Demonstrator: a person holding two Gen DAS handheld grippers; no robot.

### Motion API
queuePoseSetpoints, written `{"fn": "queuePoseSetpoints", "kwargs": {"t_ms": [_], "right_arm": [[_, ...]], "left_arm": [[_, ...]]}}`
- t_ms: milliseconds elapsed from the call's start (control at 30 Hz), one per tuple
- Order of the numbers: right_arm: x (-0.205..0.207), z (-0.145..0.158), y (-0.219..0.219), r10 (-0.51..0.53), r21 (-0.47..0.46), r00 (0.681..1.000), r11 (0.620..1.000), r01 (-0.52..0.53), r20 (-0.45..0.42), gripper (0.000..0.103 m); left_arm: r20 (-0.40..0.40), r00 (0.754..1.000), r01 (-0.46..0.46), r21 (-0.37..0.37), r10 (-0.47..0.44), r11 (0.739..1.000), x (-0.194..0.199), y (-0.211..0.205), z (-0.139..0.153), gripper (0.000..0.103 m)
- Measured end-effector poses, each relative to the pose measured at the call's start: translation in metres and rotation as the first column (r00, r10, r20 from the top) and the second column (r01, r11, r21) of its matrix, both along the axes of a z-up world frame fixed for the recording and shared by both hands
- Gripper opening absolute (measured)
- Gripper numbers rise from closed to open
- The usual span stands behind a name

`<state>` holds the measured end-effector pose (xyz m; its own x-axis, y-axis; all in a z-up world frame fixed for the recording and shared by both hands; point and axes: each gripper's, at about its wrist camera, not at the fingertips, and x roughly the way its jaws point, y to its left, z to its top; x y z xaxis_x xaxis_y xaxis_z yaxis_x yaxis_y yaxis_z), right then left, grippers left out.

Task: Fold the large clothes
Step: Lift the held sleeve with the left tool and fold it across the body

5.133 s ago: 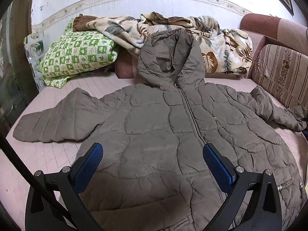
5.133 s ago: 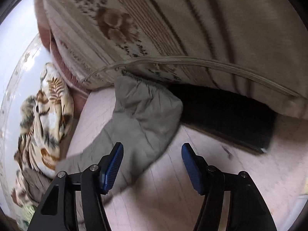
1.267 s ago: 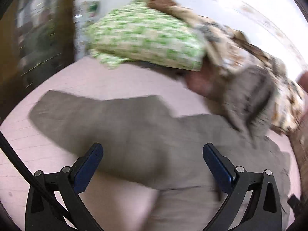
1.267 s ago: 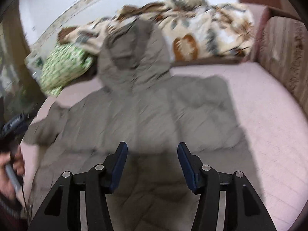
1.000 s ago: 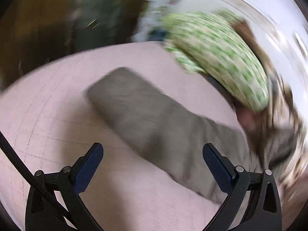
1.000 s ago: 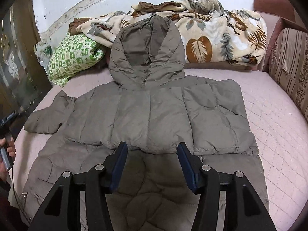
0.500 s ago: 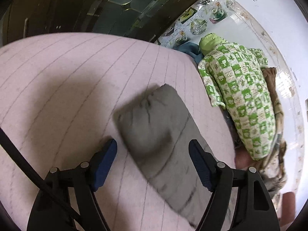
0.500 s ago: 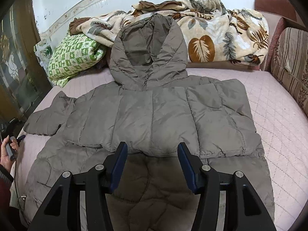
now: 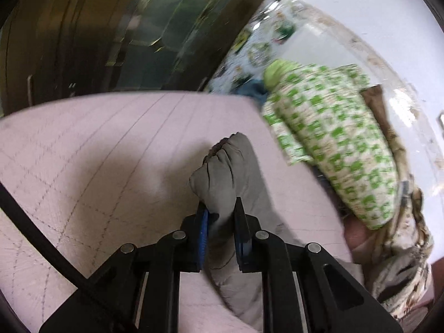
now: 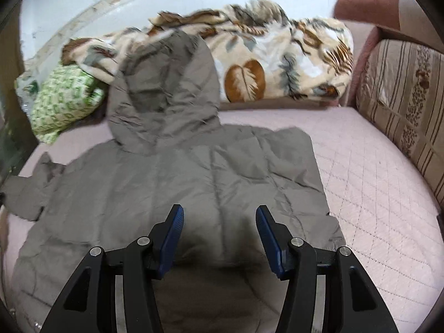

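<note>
A grey-brown quilted hooded jacket [image 10: 194, 183] lies spread on the pink quilted bed cover [image 10: 374, 188], its hood up against the blankets at the back. Its right side is folded over the body. Its left sleeve sticks out at the left [image 10: 25, 191]. My left gripper [image 9: 220, 213] is shut on the cuff end of that sleeve [image 9: 230, 172], which bunches up between the fingers. My right gripper [image 10: 219, 222] is open and empty, above the middle of the jacket.
A green-and-white patterned pillow [image 9: 333, 138] lies right of the sleeve. A leaf-print blanket [image 10: 277, 63] is heaped at the back. A striped cushion [image 10: 402, 88] and reddish sofa arm stand at the right. A dark glass cabinet [image 9: 111, 33] borders the bed's left side.
My left gripper has moved onto the sleeve cuff and shut on it. My right gripper has stayed open above the jacket, shifting only slightly.
</note>
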<state>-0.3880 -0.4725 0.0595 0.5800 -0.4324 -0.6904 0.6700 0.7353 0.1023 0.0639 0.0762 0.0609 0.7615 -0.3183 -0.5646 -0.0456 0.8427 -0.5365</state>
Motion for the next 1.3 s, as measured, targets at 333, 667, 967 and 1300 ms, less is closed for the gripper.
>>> {"fn": "queuePoseSetpoints", "kwargs": {"t_ms": [333, 667, 967, 1300], "right_arm": [[0.022, -0.031, -0.009, 0.022, 0.039, 0.986, 0.999, -0.016, -0.166, 0.060], [-0.020, 0.015, -0.022, -0.014, 0.064, 0.998, 0.998, 0.010, 0.065, 0.060], [-0.059, 0.040, -0.035, -0.063, 0.085, 0.981, 0.995, 0.048, 0.184, 0.060], [-0.103, 0.054, -0.058, -0.120, 0.117, 0.952, 0.989, 0.090, 0.281, 0.060]], "left_arm": [[0.180, 0.976, 0.122, 0.023, -0.124, 0.992, -0.059, -0.044, 0.090, 0.015], [0.302, 0.927, 0.207, 0.084, -0.223, 0.975, -0.111, -0.094, 0.197, 0.015], [0.370, 0.880, 0.271, 0.126, -0.298, 0.954, -0.160, -0.142, 0.261, 0.015], [0.388, 0.825, 0.355, 0.208, -0.410, 0.911, -0.215, -0.215, 0.290, 0.015]]}}
